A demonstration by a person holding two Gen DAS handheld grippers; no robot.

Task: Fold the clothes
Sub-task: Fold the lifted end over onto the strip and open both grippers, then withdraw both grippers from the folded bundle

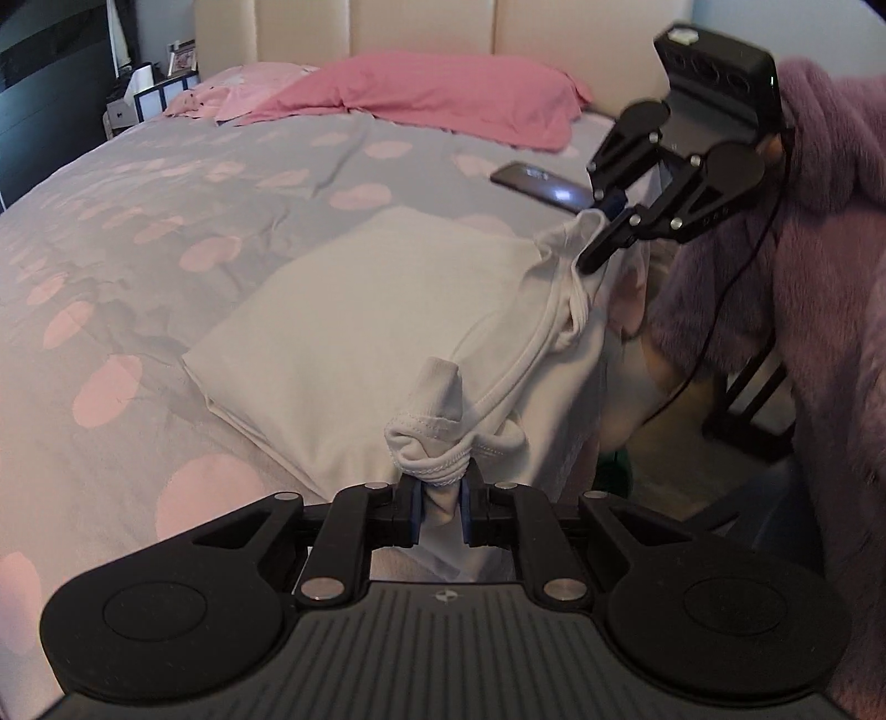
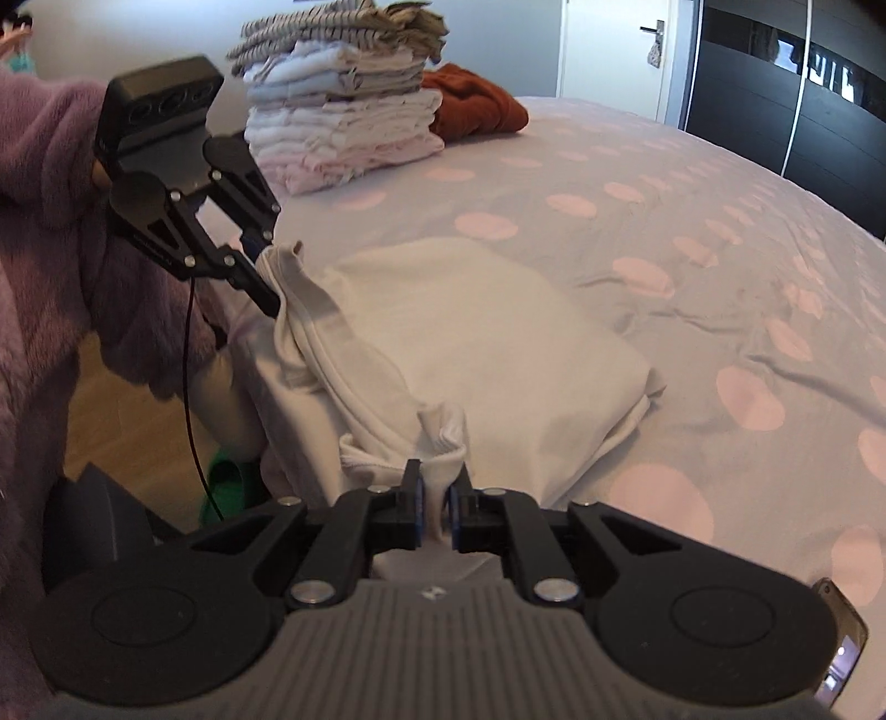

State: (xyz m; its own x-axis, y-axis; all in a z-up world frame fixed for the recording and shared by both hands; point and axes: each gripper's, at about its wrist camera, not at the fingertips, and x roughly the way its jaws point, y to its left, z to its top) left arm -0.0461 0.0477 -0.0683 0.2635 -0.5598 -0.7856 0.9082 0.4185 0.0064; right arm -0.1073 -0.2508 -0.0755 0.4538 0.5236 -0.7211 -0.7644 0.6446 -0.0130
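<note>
White garment [image 1: 382, 310] folded on the bed [image 1: 166, 232], near its edge. Left gripper [image 1: 440, 498] and right gripper [image 2: 437, 507] each pinch a bunched corner of it; clothes stack [image 2: 343, 105] beyond.

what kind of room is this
Most likely a home bedroom. A bed with a grey, pink-dotted cover fills both views, a pink pillow lies against a padded headboard, and a stack of folded clothes sits on the bed near a dark sliding wardrobe.
</note>
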